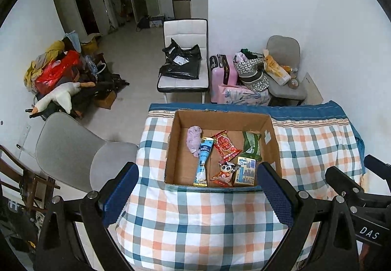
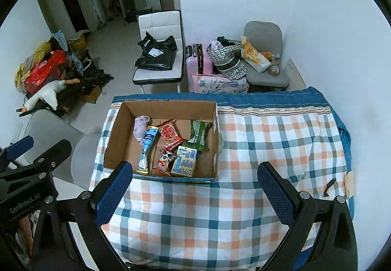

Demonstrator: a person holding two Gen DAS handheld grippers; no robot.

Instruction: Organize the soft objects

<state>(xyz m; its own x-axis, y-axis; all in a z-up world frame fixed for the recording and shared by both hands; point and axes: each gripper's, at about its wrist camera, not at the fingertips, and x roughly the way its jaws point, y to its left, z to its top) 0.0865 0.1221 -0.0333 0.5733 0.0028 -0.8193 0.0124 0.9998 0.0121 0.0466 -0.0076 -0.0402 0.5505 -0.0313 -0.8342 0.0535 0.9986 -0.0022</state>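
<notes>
An open cardboard box [image 1: 176,144] [image 2: 117,134] stands on the checked tablecloth [image 1: 195,222] [image 2: 268,139]. Inside lie a lilac soft toy [image 1: 193,140] [image 2: 140,126], a light blue tube pack [image 1: 203,163] [image 2: 146,151], a red snack bag [image 1: 224,145] [image 2: 170,134], a green bag [image 1: 251,146] [image 2: 199,135], a small cartoon packet [image 1: 224,173] [image 2: 164,161] and a beige carton [image 1: 245,171] [image 2: 185,161]. My left gripper [image 1: 198,195] hangs open and empty in front of the box. My right gripper [image 2: 195,195] is open and empty, right of the box.
A grey chair [image 1: 73,148] [image 2: 48,134] stands left of the table. Behind it are a white chair with a black bag [image 1: 182,63] [image 2: 156,56], a pink suitcase [image 1: 221,75] [image 2: 198,60], bags on a grey chair [image 1: 281,70] and a clothes pile [image 1: 61,73].
</notes>
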